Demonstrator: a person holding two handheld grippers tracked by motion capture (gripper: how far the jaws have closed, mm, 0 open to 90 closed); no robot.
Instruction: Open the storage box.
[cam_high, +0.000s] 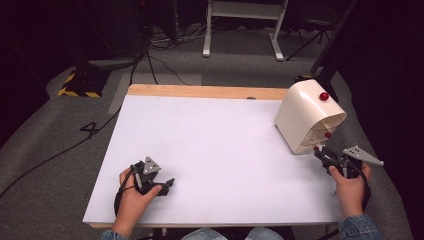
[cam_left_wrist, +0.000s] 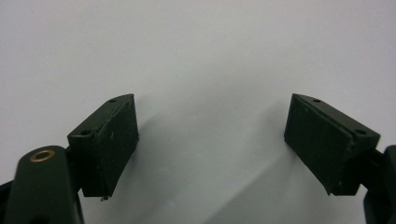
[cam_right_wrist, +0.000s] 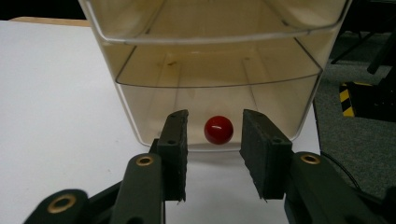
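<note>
I see the table (cam_high: 210, 150) with the drawer unit (cam_high: 306, 116) standing on its far right part, near the right edge, its drawer fronts turned toward my right hand; a strip of bare board (cam_high: 200, 91) runs along the table's far edge, behind the sheet. On the unit, one knob (cam_high: 324, 96) sits near the top, another knob (cam_high: 327, 134) lower down, and the bottom drawer's knob (cam_right_wrist: 218, 129) lies between the jaws of the right gripper (cam_right_wrist: 214, 140), with a gap on either side; the right gripper sits just before the unit, at the near right. The left gripper (cam_high: 168, 184) rests on the table at the near left, well apart from the unit. Beyond the table, cables (cam_high: 150, 60) lie on the floor at the left; a frame's legs (cam_high: 240, 35) stand behind the middle.
</note>
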